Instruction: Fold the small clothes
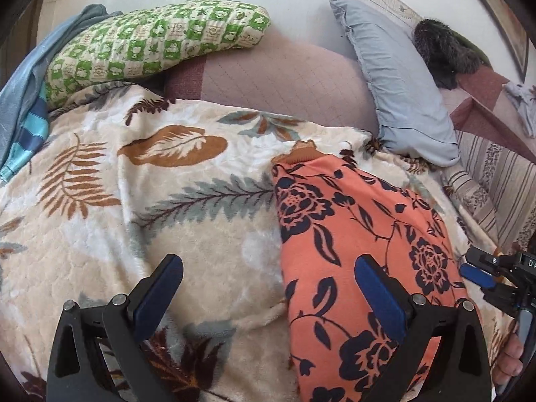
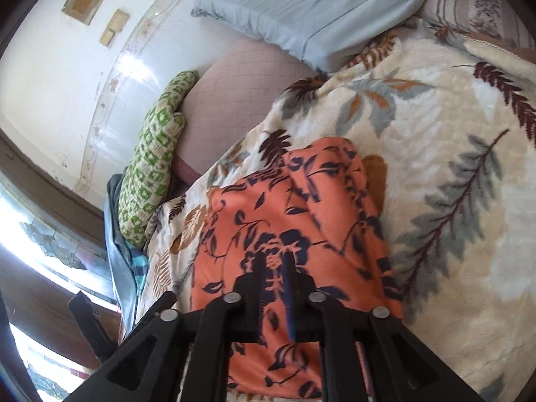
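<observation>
Soft orange floral garment [image 1: 361, 251] on plush leaf-print blanket [image 1: 167, 234]; left gripper [image 1: 268, 288] spread, right gripper [image 2: 276, 264] narrowly parted.

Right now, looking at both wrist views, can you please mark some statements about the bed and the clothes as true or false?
1. The orange floral garment lies on the leaf-patterned blanket. True.
2. The left gripper is shut on the garment. False: its jaws stand wide open and hold nothing.
3. The green checked pillow lies on top of the garment. False: it lies apart from it, near the wall.
4. A light blue pillow lies beyond the garment. True.
</observation>
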